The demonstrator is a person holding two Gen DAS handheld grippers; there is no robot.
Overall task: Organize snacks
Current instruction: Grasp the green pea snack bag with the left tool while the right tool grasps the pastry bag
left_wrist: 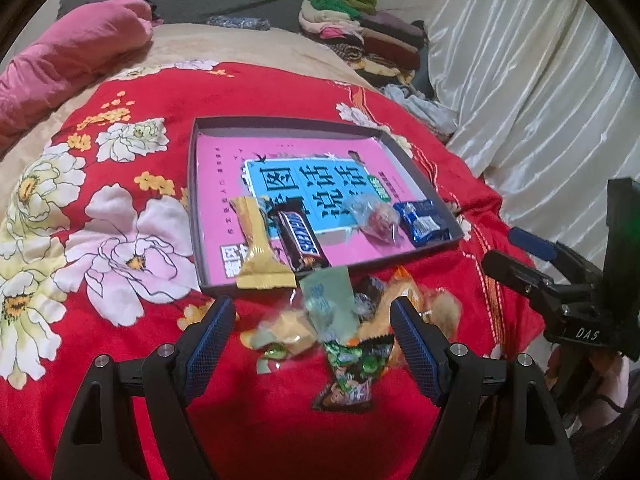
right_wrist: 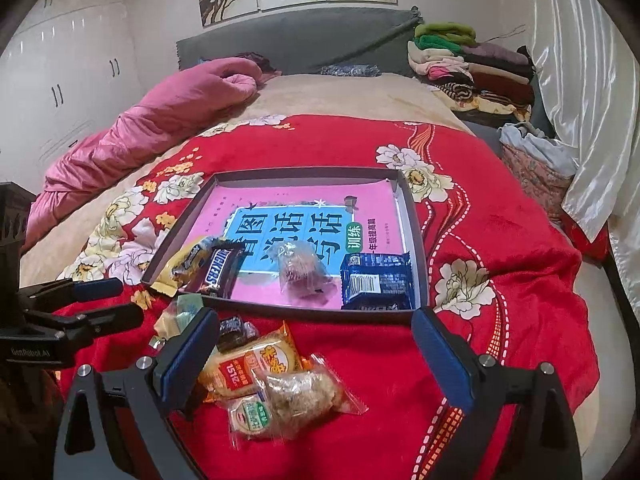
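A shallow grey box lined with a pink and blue book cover lies on the red flowered blanket. Inside it are a yellow wrapped snack, a Snickers bar, a clear-wrapped brown sweet and a blue packet. A heap of loose snacks lies just in front of the box. My left gripper hangs open over the heap. My right gripper is open above the heap's right side, holding nothing.
A pink quilt is bunched at the left of the bed. Folded clothes are stacked at the far right by a white curtain. The other gripper shows at each view's side edge.
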